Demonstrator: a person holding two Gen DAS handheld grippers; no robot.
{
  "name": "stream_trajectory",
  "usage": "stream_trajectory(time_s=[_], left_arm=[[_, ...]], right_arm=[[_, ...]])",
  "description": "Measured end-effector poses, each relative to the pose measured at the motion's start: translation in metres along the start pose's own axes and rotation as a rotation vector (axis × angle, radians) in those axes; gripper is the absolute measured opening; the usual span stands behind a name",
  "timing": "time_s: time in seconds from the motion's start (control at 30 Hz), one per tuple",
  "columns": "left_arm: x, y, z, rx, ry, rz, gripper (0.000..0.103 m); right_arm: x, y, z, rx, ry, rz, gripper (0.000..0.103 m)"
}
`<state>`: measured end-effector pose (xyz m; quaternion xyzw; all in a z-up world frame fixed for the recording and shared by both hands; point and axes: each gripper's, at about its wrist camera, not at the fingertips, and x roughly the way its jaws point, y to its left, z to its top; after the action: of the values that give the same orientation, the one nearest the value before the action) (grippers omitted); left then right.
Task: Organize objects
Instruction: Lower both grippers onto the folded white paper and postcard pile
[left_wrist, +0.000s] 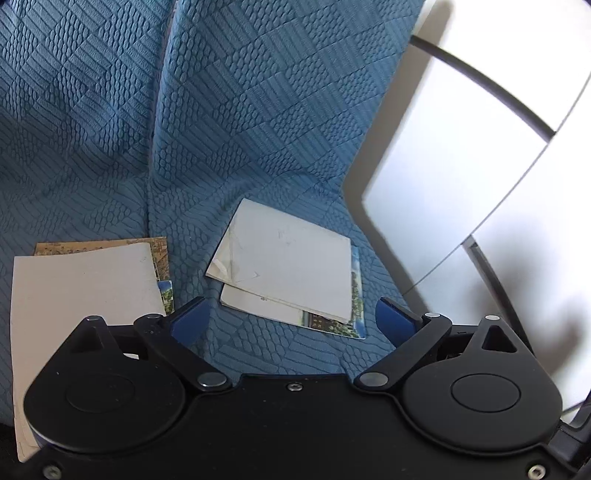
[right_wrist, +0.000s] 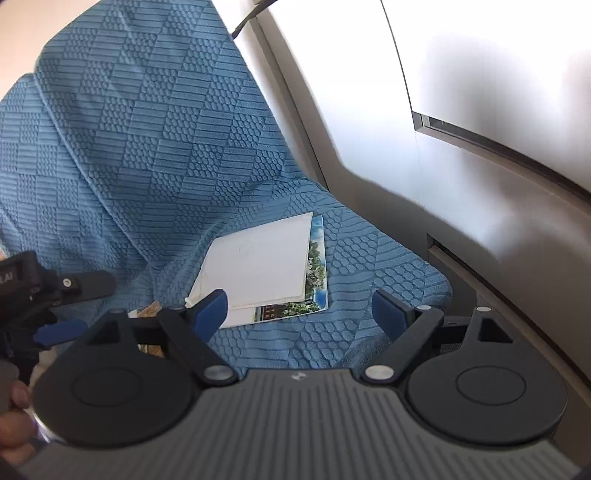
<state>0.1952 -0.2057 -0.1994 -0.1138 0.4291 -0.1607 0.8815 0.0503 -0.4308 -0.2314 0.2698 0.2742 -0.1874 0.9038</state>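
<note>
Where cards (left_wrist: 284, 258) overlap, white cabinet (left_wrist: 461, 177) stands beside.

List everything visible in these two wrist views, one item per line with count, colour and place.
right stack of cards: several overlapping, white backs up, a landscape photo showing at the edge; on the seat ahead of both grippers.
left stack of cards: several, large white sheet over brownish printed ones; on the seat, partly under the left gripper's body.
sofa cover: one, blue, textured; over seat and backrest.
cabinet: one, white panels; beside the sofa.
left gripper: one, black, blue pads, open, nothing between the jaws.
right gripper: one, black and grey, blue pads, open, empty.
hand: one, behind the left gripper.
</note>
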Motion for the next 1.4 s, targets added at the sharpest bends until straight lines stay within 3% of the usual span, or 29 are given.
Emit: stream_trajectory(time_s=[0.13,0.43,0.7,0.9,1.0,1.13,1.4], left_arm=[[0.014,0.002,0.004,-0.016,-0.006,0.009,0.096],[0.052,0.016,0.009,-0.098,0.011,0.011,0.078],[0.088,0.022,0.011,-0.133,0.041,0.012,0.07],[0.122,0.021,0.014,-0.155,0.09,0.019,0.058],[0.14,0.022,0.011,-0.15,0.131,0.014,0.049],[0.159,0.017,0.008,-0.106,0.173,0.024,0.045],[0.178,0.016,0.011,-0.068,0.227,0.055,0.039]], right_arm=[[0.015,-0.006,0.003,0.05,-0.009,-0.012,0.086],[0.06,-0.011,0.012,0.129,0.017,0.047,0.086],[0.096,-0.004,0.015,0.184,0.075,0.172,0.069],[0.12,0.005,0.015,0.184,0.127,0.177,0.057],[0.128,0.004,0.016,0.214,0.149,0.187,0.056],[0.132,-0.004,0.021,0.29,0.15,0.176,0.055],[0.145,0.0,0.019,0.325,0.218,0.123,0.047]])
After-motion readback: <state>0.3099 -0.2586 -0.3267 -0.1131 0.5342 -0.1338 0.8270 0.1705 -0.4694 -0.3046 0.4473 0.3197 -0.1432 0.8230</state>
